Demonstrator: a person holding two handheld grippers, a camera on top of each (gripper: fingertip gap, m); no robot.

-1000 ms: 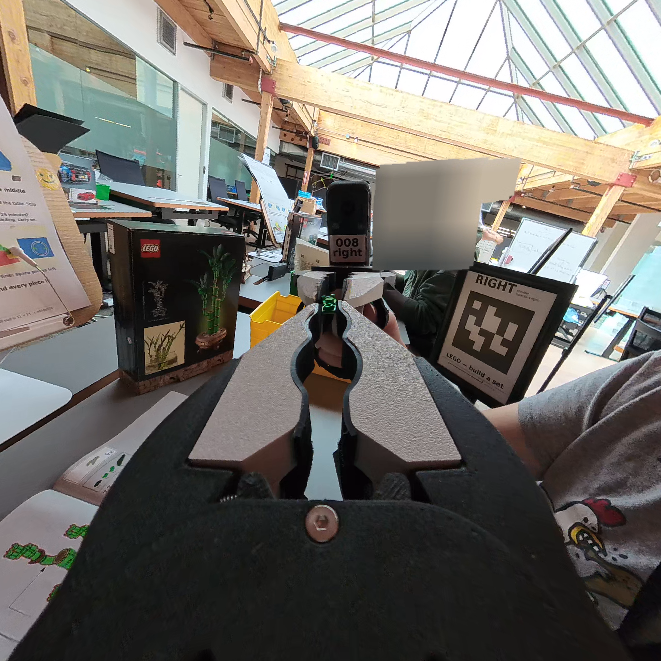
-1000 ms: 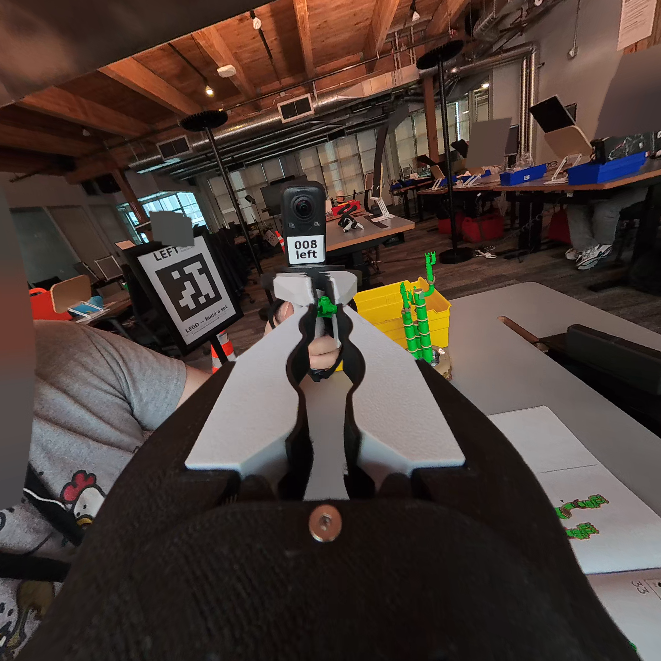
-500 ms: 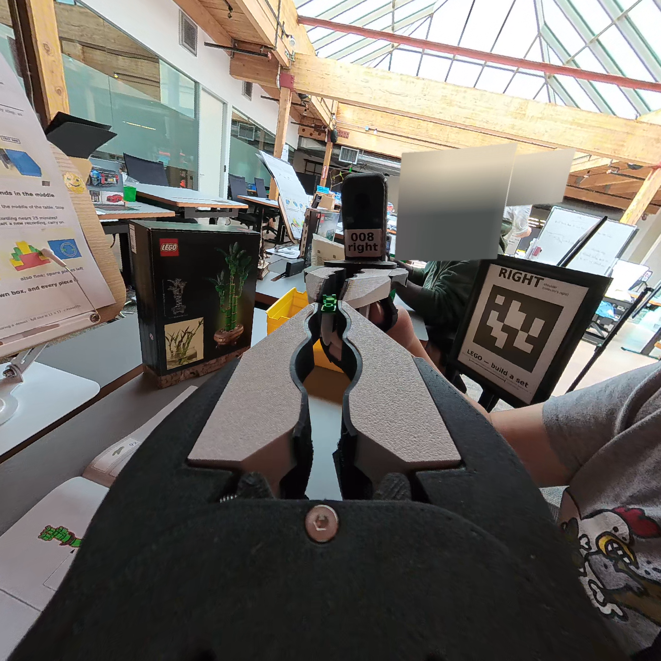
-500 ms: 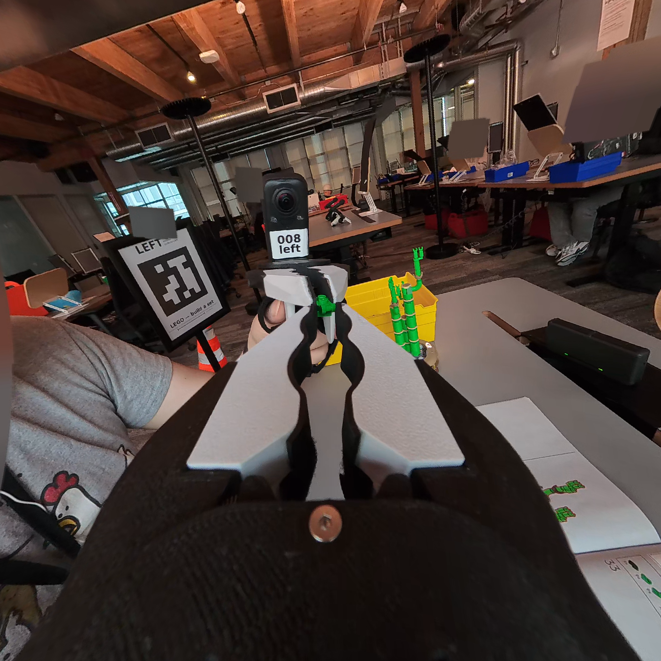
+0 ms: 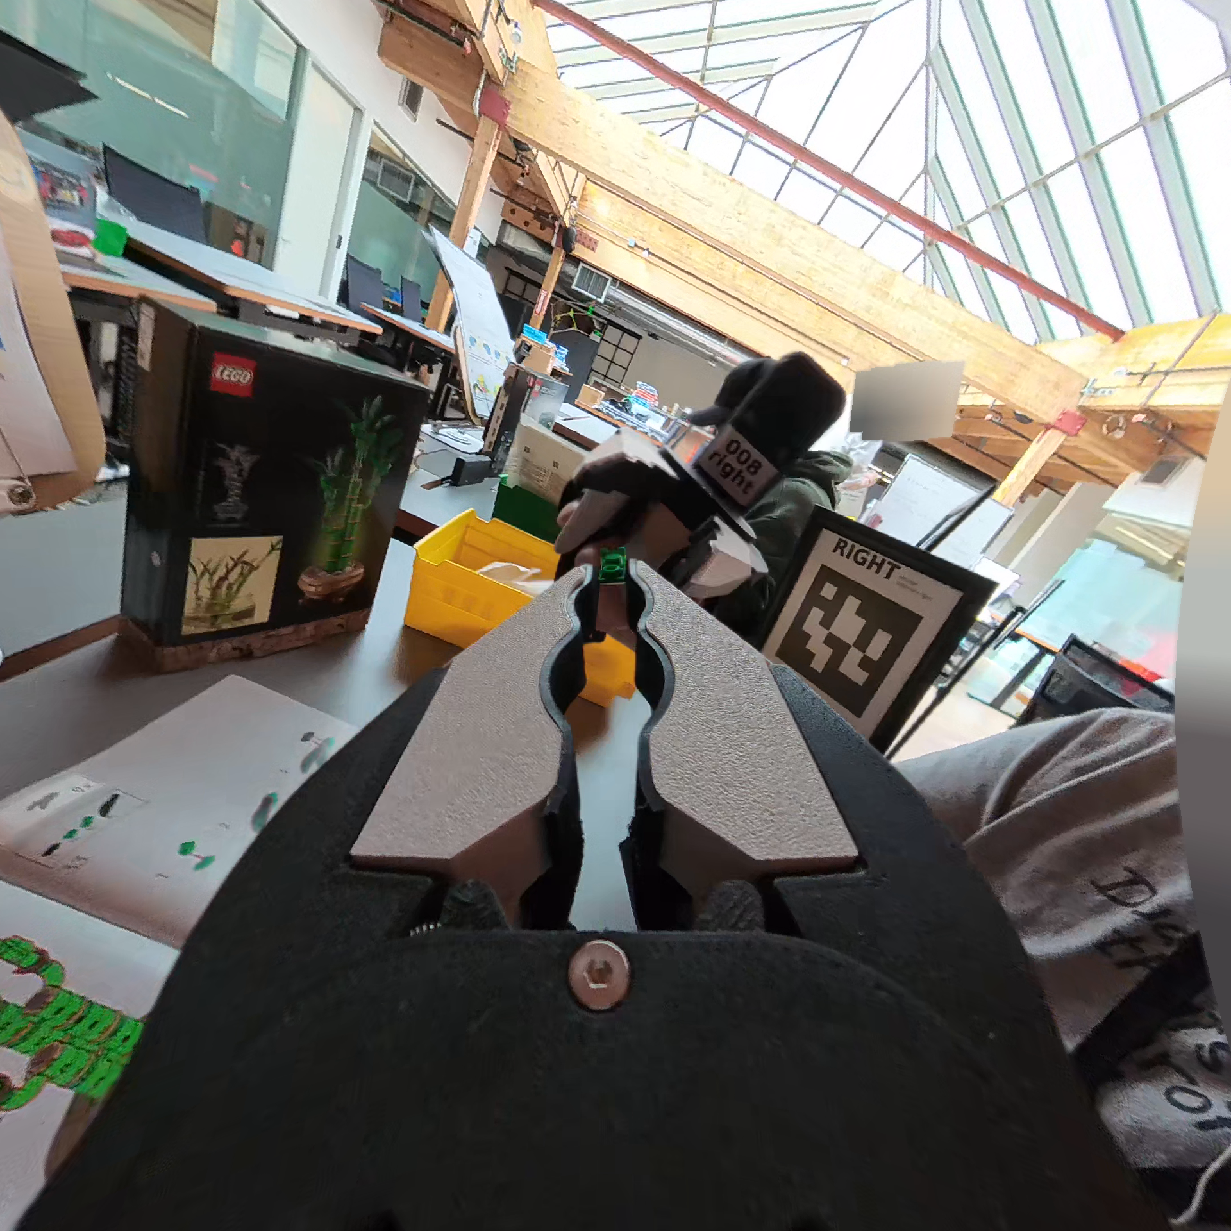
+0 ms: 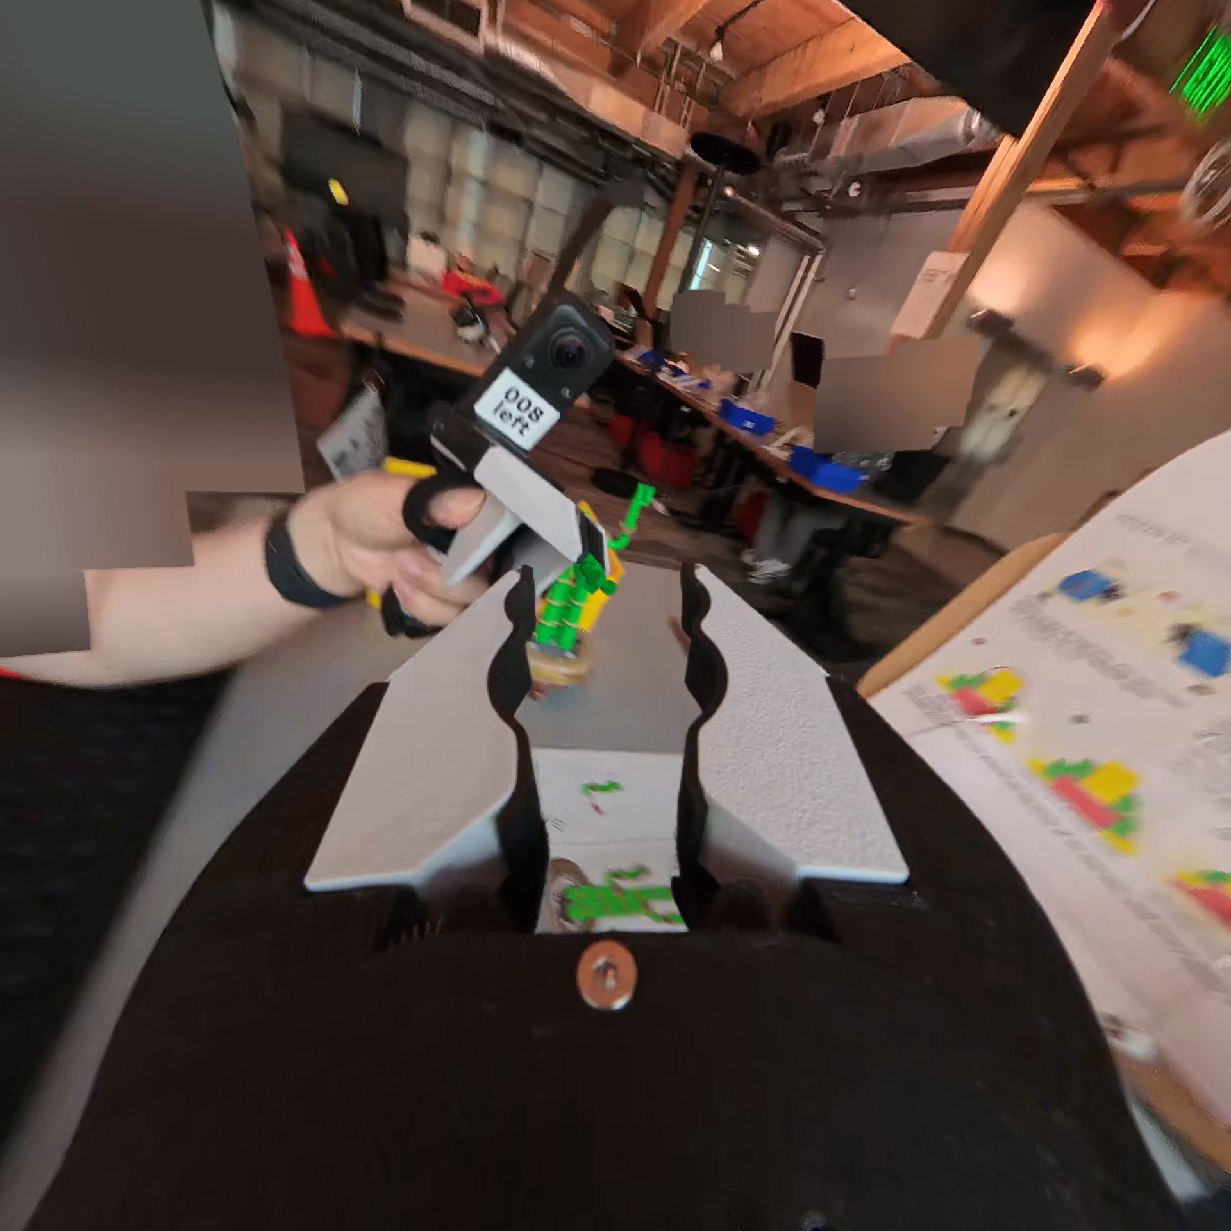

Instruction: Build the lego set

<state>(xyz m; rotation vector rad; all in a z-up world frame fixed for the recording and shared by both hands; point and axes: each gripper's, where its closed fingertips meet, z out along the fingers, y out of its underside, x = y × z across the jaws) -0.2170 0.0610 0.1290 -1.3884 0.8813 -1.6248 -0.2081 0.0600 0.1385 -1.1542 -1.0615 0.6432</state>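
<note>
The right claw (image 6: 603,579) has let go and pulled aside, its jaws now wide apart and empty. The left claw (image 5: 613,573) stays clenched on the small green piece (image 5: 613,565), so the hand-over looks done. Ahead of the left claw's tips stands the bamboo model (image 6: 566,619) on the bench (image 6: 639,666), the yellow bin (image 5: 466,586) behind; nothing blocks the way.

My table (image 5: 80,693) was grey. On it stood the black set box (image 5: 260,493), with a yellow bin (image 5: 466,586) just beside it. The open instruction booklet (image 5: 166,786) lay nearer me, and the green bamboo model (image 6: 566,619) stood by the bin.
</note>
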